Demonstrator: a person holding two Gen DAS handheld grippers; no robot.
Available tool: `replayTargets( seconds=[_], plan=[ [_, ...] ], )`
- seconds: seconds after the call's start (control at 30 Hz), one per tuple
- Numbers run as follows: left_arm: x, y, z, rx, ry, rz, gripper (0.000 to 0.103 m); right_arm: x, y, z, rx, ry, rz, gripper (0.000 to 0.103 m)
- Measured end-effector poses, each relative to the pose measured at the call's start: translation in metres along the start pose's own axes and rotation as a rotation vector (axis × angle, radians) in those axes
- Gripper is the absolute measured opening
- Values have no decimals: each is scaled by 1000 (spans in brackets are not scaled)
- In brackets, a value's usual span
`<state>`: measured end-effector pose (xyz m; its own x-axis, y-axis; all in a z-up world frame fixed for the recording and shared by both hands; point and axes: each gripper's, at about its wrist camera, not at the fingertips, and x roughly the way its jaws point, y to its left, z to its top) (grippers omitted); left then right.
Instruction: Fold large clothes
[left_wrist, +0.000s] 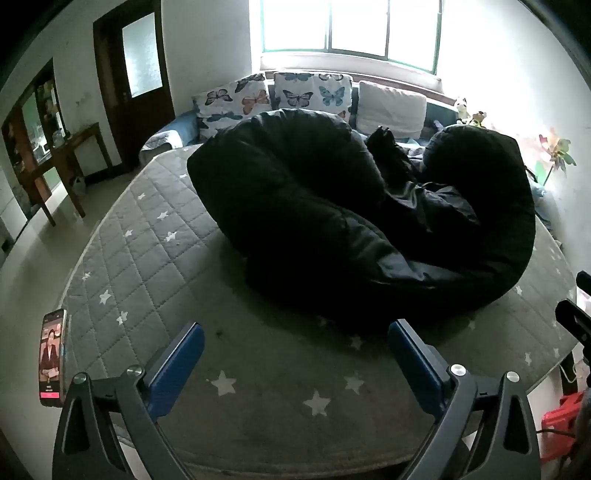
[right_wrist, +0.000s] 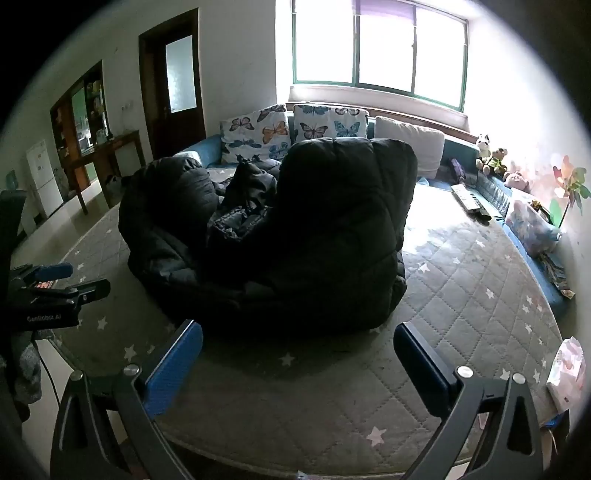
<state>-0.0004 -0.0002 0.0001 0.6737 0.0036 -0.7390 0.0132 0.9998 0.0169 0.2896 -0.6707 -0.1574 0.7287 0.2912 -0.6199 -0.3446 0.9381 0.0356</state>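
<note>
I judge the black puffer coat (left_wrist: 354, 206) bulky but light, its shell slick and its padding springy, so I would pinch a hem or sleeve edge rather than the fat quilted body. It lies crumpled on the grey star-quilted mattress (left_wrist: 155, 236), ahead of both claws and touching neither. My left claw (left_wrist: 295, 365) hangs over bare mattress just short of it, jaws wide apart and empty; my right claw (right_wrist: 299, 365) likewise, gaping, with the coat's near edge just beyond its tips.
</note>
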Motion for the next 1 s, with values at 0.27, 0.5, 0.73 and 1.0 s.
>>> replayTargets(
  seconds=[0.27,0.5,0.73,1.0],
  plan=[
    [4,4,1,-7,37,-8,103,9,-2,-1,-3,7,5,103],
    [7,5,3,-8,51,3,103,8,0,1,-6,9,8,103],
    [9,6,5,-1,54,12,103,12,2,2,-15,19,11,103],
    [16,5,10,-1,70,17,103,14,3,3,-19,22,11,103]
  ],
)
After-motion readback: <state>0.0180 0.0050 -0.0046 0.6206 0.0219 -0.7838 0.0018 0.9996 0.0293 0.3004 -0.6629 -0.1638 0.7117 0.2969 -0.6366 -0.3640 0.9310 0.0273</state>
